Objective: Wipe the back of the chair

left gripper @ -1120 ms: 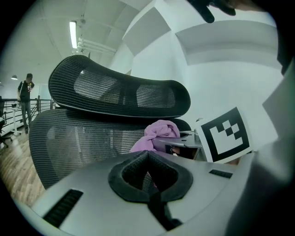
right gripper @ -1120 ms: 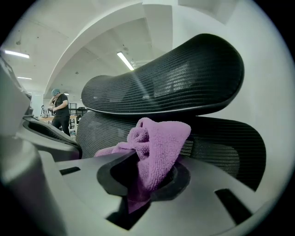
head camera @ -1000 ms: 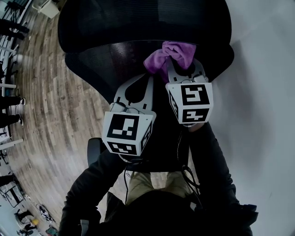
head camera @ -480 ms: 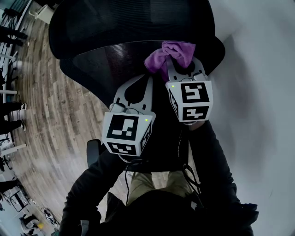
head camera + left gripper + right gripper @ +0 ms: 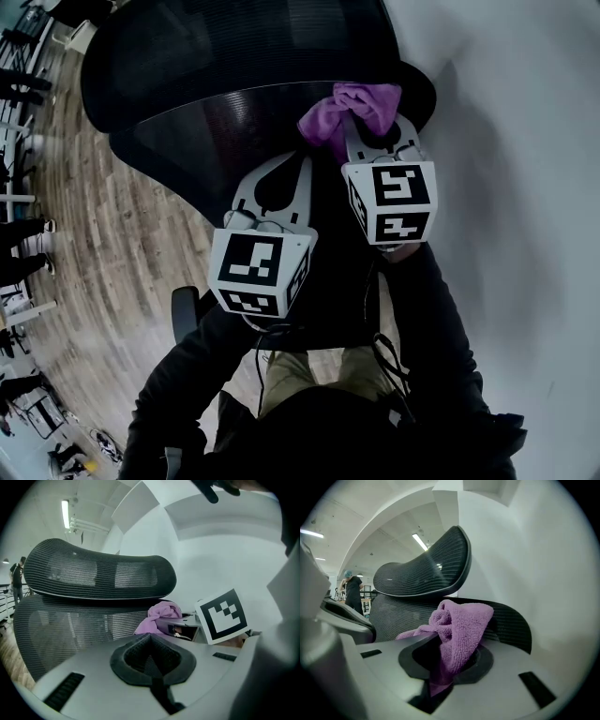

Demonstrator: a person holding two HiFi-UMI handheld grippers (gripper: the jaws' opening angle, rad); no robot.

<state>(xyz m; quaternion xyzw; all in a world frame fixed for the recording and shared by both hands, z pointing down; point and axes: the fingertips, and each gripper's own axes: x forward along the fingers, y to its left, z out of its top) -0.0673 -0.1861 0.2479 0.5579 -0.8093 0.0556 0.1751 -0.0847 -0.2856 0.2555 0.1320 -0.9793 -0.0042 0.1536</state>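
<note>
Head view: the right tongs (image 5: 375,131) hold a bunched purple cloth (image 5: 342,111) at the upper edge of the chair's black mesh backrest (image 5: 216,122), just under the headrest (image 5: 234,37) and toward the side near the white wall (image 5: 525,187). The left tongs (image 5: 281,173) sit just beside them, lower on the backrest.

Left gripper view: the left tongs are pressed together with nothing between them, pointing at the mesh. I cannot tell whether they touch it.

Right gripper view: the right tongs are clamped on the cloth, whose loose end flops forward onto the backrest's top rim.

Wiping appears to be at the top corner only. The mesh shows no trace of where the cloth has passed, so most of the back probably remains to be wiped.
</note>
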